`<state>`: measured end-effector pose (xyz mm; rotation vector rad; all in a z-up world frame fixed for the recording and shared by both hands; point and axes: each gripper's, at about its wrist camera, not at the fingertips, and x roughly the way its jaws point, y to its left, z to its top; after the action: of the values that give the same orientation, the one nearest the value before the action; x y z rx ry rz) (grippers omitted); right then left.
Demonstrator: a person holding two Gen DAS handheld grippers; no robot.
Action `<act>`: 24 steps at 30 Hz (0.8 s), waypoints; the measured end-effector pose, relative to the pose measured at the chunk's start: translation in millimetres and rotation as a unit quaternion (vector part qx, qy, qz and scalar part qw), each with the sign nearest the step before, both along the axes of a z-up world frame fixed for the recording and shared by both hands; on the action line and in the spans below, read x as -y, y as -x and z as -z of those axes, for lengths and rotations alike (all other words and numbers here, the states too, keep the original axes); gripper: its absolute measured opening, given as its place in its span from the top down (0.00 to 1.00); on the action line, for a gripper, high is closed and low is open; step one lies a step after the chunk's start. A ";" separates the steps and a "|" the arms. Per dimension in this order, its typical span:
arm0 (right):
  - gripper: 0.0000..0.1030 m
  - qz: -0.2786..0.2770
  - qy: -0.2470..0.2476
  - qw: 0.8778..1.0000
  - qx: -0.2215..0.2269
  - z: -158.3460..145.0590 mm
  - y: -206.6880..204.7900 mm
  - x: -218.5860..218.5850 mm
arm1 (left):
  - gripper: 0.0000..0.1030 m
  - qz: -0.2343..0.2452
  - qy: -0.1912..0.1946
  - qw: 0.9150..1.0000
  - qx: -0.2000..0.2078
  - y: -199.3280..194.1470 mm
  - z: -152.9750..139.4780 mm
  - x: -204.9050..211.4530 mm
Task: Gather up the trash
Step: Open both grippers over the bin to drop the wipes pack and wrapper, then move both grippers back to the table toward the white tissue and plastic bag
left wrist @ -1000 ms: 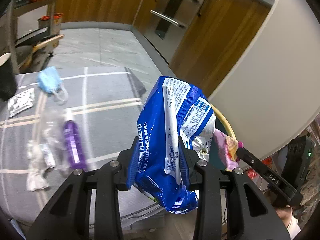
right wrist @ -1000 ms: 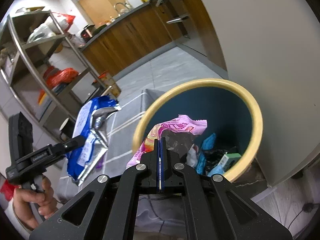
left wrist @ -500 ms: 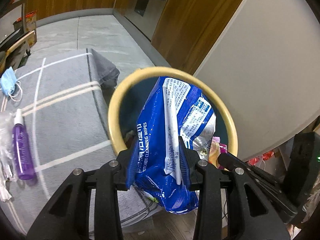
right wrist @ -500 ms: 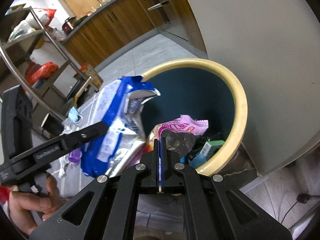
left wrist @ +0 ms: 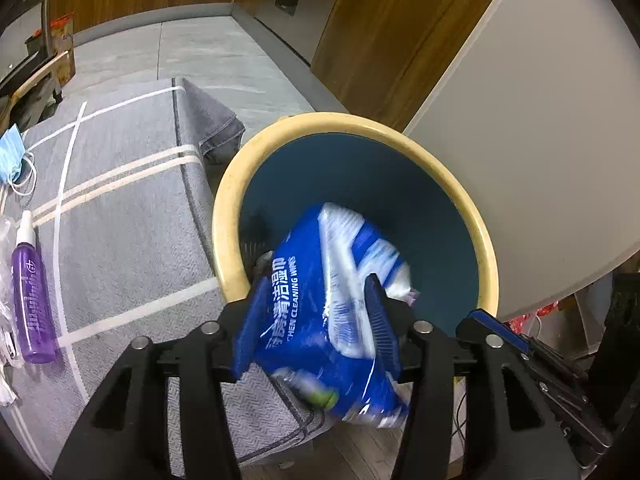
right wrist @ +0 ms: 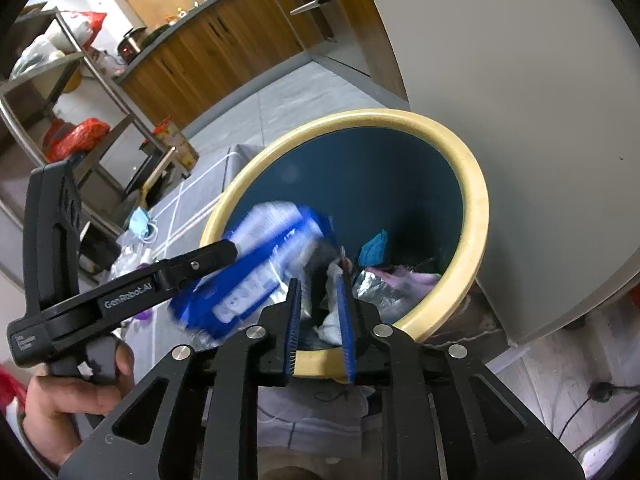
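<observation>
A blue cleaning-wipes packet point(left wrist: 328, 304) is blurred and tilting down between the spread fingers of my left gripper point(left wrist: 316, 292), which is open over the near rim of the blue bin point(left wrist: 352, 128) with a yellow rim. In the right wrist view the packet point(right wrist: 256, 272) drops off the left gripper's finger into the bin point(right wrist: 476, 216). My right gripper point(right wrist: 318, 292) is open and empty over the bin's near rim. The pink wrapper point(right wrist: 416, 278) lies among the trash inside.
A purple spray bottle point(left wrist: 30, 292), clear plastic scraps point(left wrist: 6, 240) and a blue face mask point(left wrist: 10, 152) lie on the grey striped cloth point(left wrist: 120, 208). A white wall panel point(left wrist: 520, 140) stands behind the bin. Metal shelves point(right wrist: 52, 92) stand at far left.
My left gripper opened and the wipes packet is falling into the bin. My right gripper opened and let go of the pink wrapper, which now lies in the bin.
</observation>
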<state>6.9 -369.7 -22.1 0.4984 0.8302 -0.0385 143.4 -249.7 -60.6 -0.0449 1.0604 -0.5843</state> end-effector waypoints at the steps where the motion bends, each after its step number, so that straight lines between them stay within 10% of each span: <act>1: 0.79 0.001 -0.001 1.000 0.001 -0.5 1.1 0.7 | 0.50 -0.001 0.004 1.000 0.001 0.1 -2.0 -1.2; 24: 0.53 0.001 0.026 0.998 0.055 -19.4 13.0 -14.5 | 0.32 -0.034 0.005 0.997 0.070 35.8 -56.9 -91.5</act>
<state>-6.2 -355.2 -2.7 0.4473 0.7199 -0.0339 107.5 -158.2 -3.7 -0.0477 0.9157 -0.5229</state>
